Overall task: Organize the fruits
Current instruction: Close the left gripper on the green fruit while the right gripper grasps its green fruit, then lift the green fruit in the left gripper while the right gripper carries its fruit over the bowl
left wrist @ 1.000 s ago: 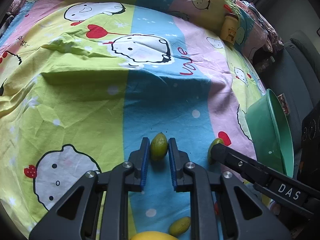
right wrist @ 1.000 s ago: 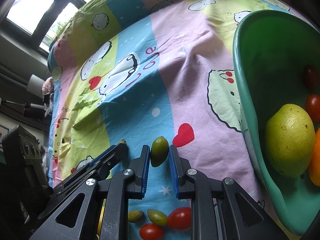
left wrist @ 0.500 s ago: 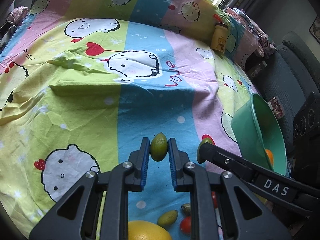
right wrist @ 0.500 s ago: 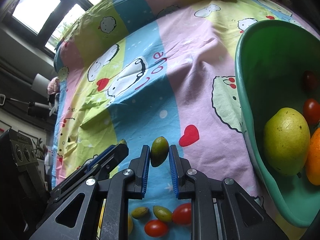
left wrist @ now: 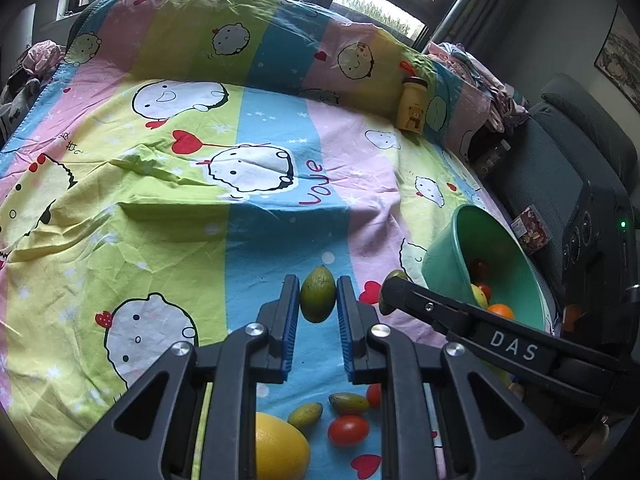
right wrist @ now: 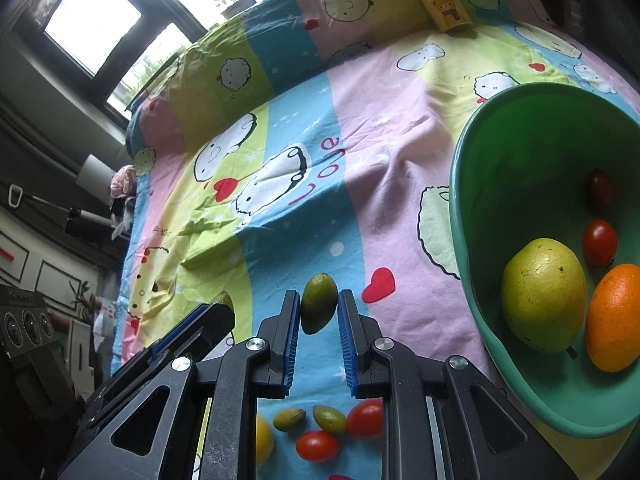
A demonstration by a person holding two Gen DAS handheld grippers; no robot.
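Between blue-padded fingers sits an olive-green fruit; beyond them spreads a sheet striped pink, blue and yellow-green with white cartoon faces; rightward, a mint-green bowl.

Two small green olive-like fruits are held aloft, one in the left wrist view and one in the right. Two more lie on the bedsheet. The sheet also holds two cherry tomatoes and one yellow fruit. One green bowl contains one pear, one orange and two cherry tomatoes (one much darker). One yellow bottle stands far back.
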